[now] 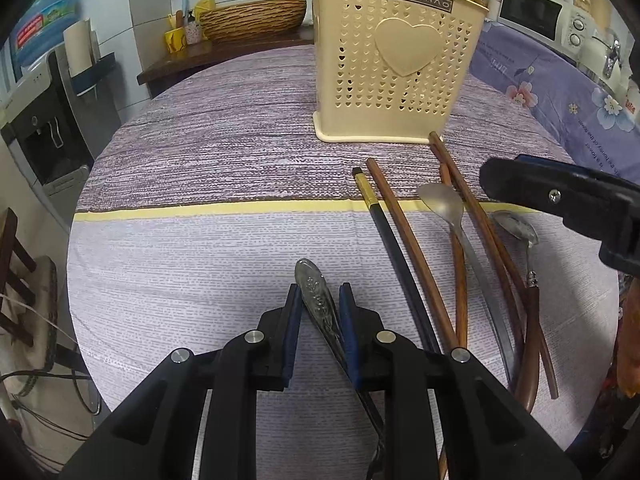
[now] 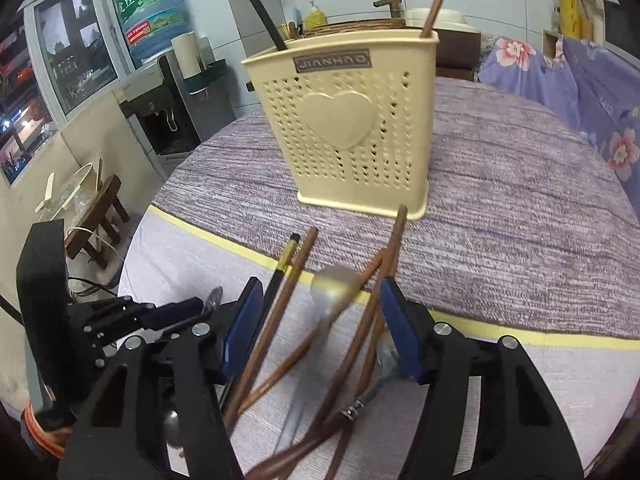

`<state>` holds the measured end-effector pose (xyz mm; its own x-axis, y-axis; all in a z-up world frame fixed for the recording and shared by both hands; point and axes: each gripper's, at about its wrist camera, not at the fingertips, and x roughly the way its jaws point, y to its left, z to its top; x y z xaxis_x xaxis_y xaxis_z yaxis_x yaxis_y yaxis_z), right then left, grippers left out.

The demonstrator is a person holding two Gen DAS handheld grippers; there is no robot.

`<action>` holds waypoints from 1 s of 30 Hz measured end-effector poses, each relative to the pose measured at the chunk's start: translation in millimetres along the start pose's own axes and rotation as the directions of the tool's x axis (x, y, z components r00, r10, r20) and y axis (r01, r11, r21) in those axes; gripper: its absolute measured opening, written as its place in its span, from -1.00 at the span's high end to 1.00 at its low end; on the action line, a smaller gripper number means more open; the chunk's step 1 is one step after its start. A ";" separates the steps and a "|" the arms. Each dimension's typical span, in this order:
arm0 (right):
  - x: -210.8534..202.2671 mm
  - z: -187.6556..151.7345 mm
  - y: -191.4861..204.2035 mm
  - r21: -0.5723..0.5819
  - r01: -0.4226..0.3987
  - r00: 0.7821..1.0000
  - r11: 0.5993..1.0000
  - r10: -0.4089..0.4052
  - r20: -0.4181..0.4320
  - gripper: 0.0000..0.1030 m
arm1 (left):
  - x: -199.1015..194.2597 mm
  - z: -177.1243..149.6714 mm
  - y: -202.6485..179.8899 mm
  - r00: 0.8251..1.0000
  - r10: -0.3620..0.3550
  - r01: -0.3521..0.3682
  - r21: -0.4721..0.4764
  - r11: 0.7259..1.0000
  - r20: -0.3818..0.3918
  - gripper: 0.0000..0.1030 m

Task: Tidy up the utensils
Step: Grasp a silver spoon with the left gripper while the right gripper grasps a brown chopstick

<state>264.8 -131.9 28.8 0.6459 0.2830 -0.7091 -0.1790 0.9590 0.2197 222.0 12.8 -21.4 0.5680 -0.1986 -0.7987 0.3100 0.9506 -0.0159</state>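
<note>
A cream perforated utensil holder (image 1: pixel 396 60) (image 2: pixel 352 132) stands upright on the round table, with a black chopstick (image 2: pixel 264 16) and a brown chopstick (image 2: pixel 438 0) sticking out of it. My left gripper (image 1: pixel 320 292) is shut on the ornate handle of a metal utensil (image 1: pixel 316 296), just above the cloth. To its right lie a black chopstick (image 1: pixel 384 224), brown chopsticks (image 1: pixel 404 232), a steel spoon (image 1: pixel 444 204) and a small brown-handled spoon (image 1: pixel 516 228). My right gripper (image 2: pixel 320 282) hangs over this pile, open, with several chopsticks and the steel spoon (image 2: pixel 332 288) between its pads.
The table's purple striped cloth (image 1: pixel 200 160) has a yellow band across it. A water dispenser (image 2: pixel 172 108) and a wooden stool (image 2: pixel 96 216) stand off the table's left edge. A woven basket (image 1: pixel 252 20) and a microwave (image 1: pixel 532 12) sit behind the table.
</note>
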 end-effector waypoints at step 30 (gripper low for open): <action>96.4 27.4 20.2 0.014 0.102 0.971 0.995 -0.096 -0.220 0.66 | -11.4 49.6 32.0 0.994 0.028 -0.023 -0.047 0.999 0.107 0.72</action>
<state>343.8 -85.7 -16.8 0.4807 0.1859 -0.8570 -0.1021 0.9825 0.1559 263.3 33.6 17.0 0.6546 -0.1959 -0.7301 0.2606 0.9651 -0.0253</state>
